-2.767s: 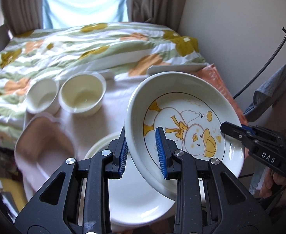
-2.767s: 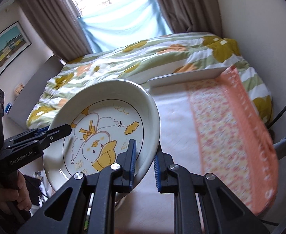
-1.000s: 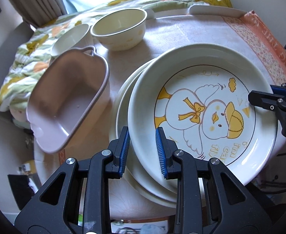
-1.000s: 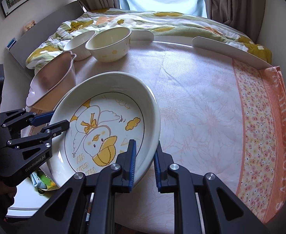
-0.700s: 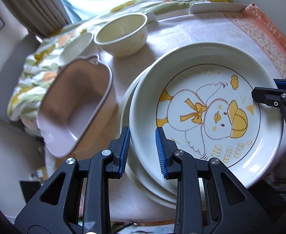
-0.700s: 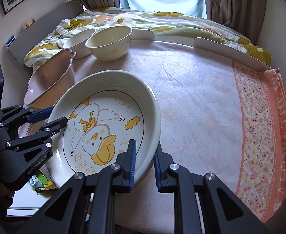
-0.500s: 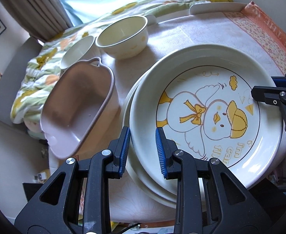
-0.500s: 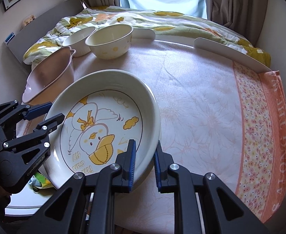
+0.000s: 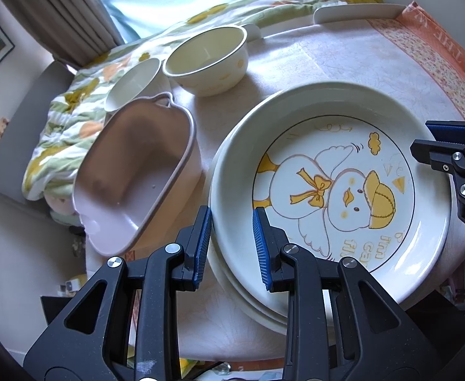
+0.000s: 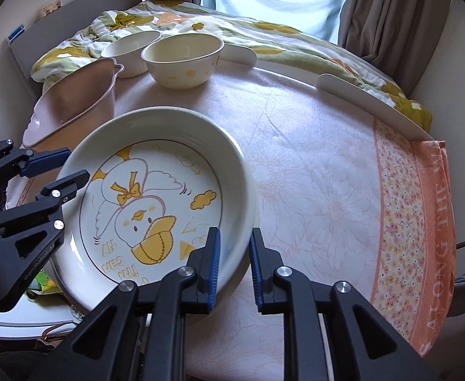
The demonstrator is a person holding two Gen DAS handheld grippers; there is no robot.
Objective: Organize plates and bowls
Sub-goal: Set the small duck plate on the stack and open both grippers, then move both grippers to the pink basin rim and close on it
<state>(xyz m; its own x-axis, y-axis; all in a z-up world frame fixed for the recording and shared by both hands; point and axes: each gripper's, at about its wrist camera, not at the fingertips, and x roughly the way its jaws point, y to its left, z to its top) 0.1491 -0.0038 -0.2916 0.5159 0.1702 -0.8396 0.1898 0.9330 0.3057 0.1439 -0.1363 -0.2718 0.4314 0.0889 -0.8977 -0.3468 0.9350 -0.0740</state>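
Observation:
A white plate with a yellow duck drawing (image 9: 337,190) (image 10: 156,197) lies level over a stack of plain white plates (image 9: 248,298) at the table's near left edge. I cannot tell whether it rests on the stack. My left gripper (image 9: 231,219) is shut on its left rim, one blue pad inside and one outside. My right gripper (image 10: 234,238) is shut on the opposite rim. Each gripper also shows in the other's view: the right gripper (image 9: 442,146) and the left gripper (image 10: 58,171).
A pink heart-shaped bowl (image 9: 137,174) (image 10: 74,104) stands just left of the plates. Behind it are a cream bowl (image 9: 207,60) (image 10: 181,60) and a smaller white bowl (image 9: 134,82) (image 10: 127,47). The tablecloth (image 10: 311,174) has an orange floral border (image 10: 422,222). A quilted bed lies beyond.
The duck plate, earlier held high and tilted, has come down level over the stack of white plates. Over the last second both grippers have only tilted a little.

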